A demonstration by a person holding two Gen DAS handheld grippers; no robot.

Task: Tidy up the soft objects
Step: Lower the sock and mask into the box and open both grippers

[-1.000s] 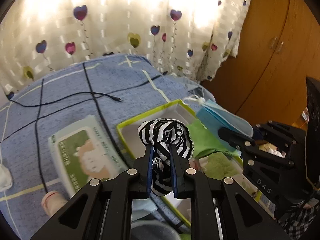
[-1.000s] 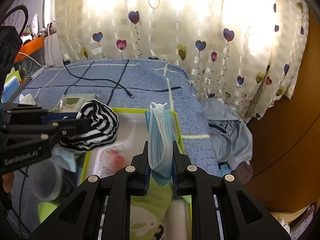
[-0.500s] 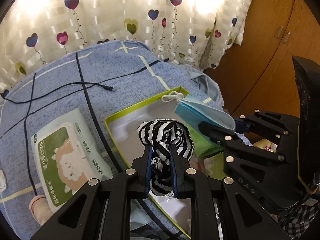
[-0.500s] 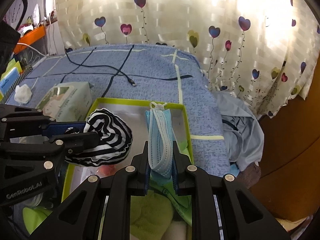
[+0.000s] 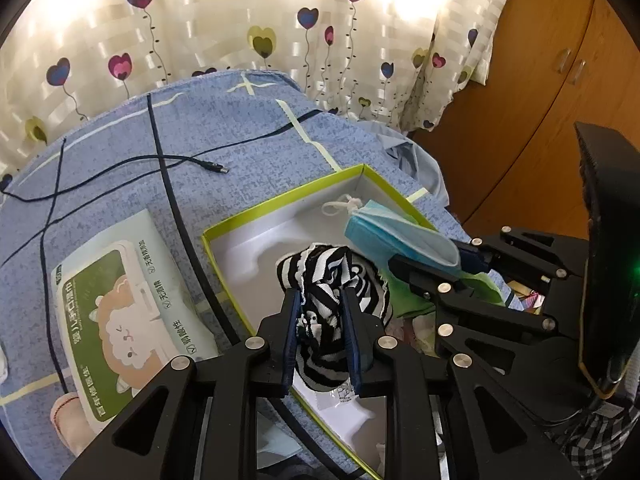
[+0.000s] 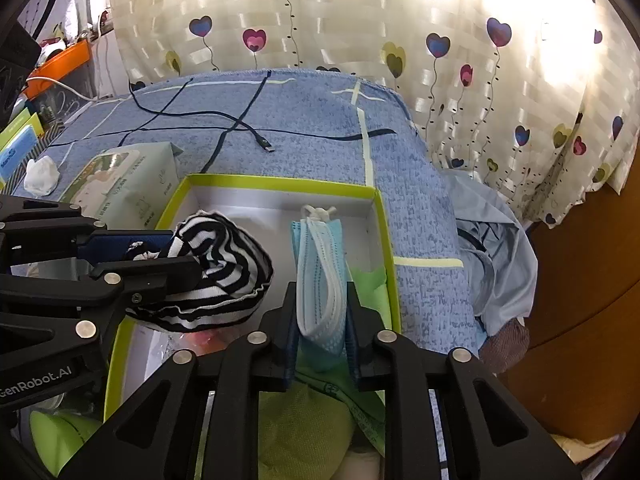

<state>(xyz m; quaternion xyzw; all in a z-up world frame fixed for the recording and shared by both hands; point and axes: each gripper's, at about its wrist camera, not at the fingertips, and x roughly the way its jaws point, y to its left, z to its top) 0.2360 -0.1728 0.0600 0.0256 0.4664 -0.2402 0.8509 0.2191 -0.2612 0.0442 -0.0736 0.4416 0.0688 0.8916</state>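
The left claw [image 5: 322, 322] has a striped black-and-white cloth [image 5: 332, 280] between its fingers. Its jaws are just starting to open, but the blue pads are touching the cloth on both sides. The cloth hangs over the white inside of the box with the green rim [image 5: 280, 202]. To the left of the box lies a pack of wipes [image 5: 120, 312] on the blue bed cover [image 5: 224, 128].

The right claw [image 6: 322, 330] pinches a folded blue face mask [image 6: 320, 264]. Its jaws are starting to open too, with the mask between them. The mask hangs over the right side of the same box, above some green cloth [image 6: 372, 280].

This looks like the drop-off step. Next, both claws need to open wider so the soft things fall inside. Then they should lift straight up, so nothing gets dragged out.
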